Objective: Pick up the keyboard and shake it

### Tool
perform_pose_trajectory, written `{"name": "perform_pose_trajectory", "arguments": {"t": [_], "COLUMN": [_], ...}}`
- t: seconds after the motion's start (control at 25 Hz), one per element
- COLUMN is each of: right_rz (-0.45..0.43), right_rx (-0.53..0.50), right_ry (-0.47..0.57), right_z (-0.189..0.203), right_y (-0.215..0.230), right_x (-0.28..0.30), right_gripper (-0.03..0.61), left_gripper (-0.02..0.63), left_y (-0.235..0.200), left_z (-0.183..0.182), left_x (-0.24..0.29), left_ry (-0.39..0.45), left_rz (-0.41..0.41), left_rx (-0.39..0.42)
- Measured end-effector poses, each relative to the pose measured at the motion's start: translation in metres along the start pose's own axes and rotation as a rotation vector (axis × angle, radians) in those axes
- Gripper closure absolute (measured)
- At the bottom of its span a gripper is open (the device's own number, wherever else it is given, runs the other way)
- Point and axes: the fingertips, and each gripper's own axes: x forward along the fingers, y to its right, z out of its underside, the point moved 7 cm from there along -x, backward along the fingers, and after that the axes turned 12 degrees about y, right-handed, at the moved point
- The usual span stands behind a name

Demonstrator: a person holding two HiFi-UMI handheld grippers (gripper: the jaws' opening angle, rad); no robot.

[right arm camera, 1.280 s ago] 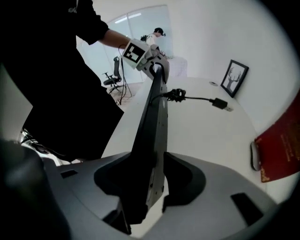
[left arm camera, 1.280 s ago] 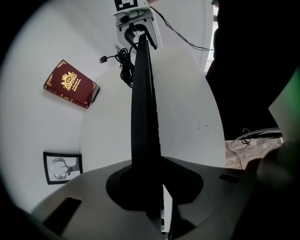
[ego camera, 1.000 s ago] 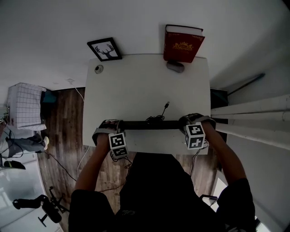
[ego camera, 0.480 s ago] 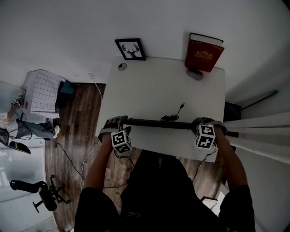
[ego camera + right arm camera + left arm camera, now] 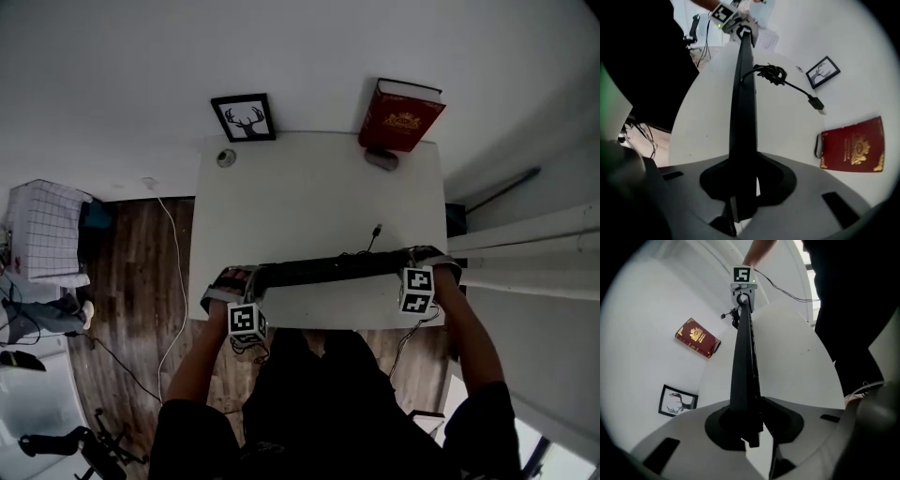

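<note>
A long black keyboard (image 5: 328, 269) hangs in the air above the near edge of the white table (image 5: 309, 187), its right end a little farther from me than its left. My left gripper (image 5: 246, 279) is shut on its left end; the jaws have just been closing, and their pads (image 5: 723, 420) press the keyboard (image 5: 743, 357). My right gripper (image 5: 424, 258) is shut on the right end, its jaws (image 5: 743, 187) also having closed a little more on the keyboard (image 5: 743, 108). The keyboard's black cable (image 5: 771, 72) is bunched behind it, plug (image 5: 376, 228) loose over the table.
A red book (image 5: 401, 116) leans at the table's far right with a grey object (image 5: 382, 157) in front of it. A framed deer picture (image 5: 243, 117) and a small round thing (image 5: 225, 157) sit far left. A checked basket (image 5: 42, 230) stands on the wooden floor at left.
The keyboard has tipped: it lay level and edge-on between the grippers, now its right end sits farther away than its left. The left gripper has shifted sideways with it.
</note>
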Motion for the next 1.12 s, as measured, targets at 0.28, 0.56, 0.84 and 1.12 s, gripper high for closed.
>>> {"name": "perform_pose_trajectory", "arguments": {"t": [0.28,0.56,0.84,1.12], "right_rz": [0.417,0.843,1.038,1.108], "right_rx": [0.002,0.078,0.097,0.089], "right_ry": [-0.176,-0.376,-0.45,-0.463], "right_z": [-0.033,-0.06,-0.061,-0.044], "right_y": [0.038,0.091,0.099,0.107], "right_x": [-0.07,-0.211,-0.288,-0.326], "right_gripper": [0.492,0.489,0.489,0.489], "left_gripper": [0.54,0.546,0.541,0.535], "left_y": [-0.075,-0.184,-0.212,-0.202], "left_z": [-0.015,-0.074,-0.135,-0.196], "left_x": [-0.06,-0.15,-0.237,-0.298], "left_ry": [0.122,0.258,0.442,0.608], "left_rz": [-0.236,-0.526,-0.616,-0.626], "left_rx": [0.224,0.404,0.53,0.651]}}
